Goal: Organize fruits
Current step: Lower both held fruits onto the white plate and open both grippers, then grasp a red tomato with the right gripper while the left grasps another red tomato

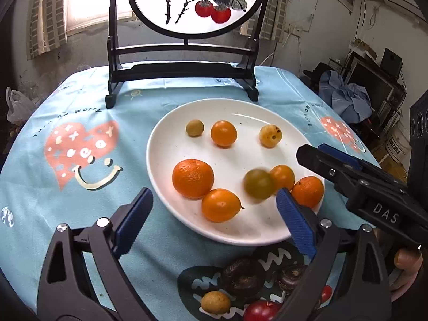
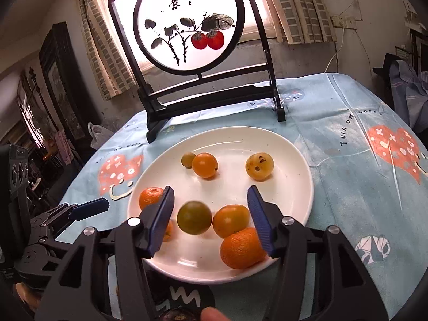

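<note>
A white plate (image 1: 165, 144) (image 2: 294, 160) on the blue tablecloth holds several orange and yellow fruits. A greenish fruit (image 1: 259, 184) (image 2: 194, 217) looks blurred among them, free between the open jaws of my right gripper (image 2: 211, 219), which hovers over the plate's near side. In the left wrist view the right gripper (image 1: 310, 157) reaches in from the right. My left gripper (image 1: 214, 216) is open and empty over the plate's near rim, around an orange fruit (image 1: 220, 205). Dark fruits (image 1: 242, 275), a yellow one (image 1: 215, 302) and a red one (image 1: 260, 310) lie on the cloth below it.
A black-framed round painted screen (image 1: 187, 0) (image 2: 187, 26) stands at the table's back, just behind the plate. The table edge drops off at left and right, with room clutter (image 1: 374, 93) beyond.
</note>
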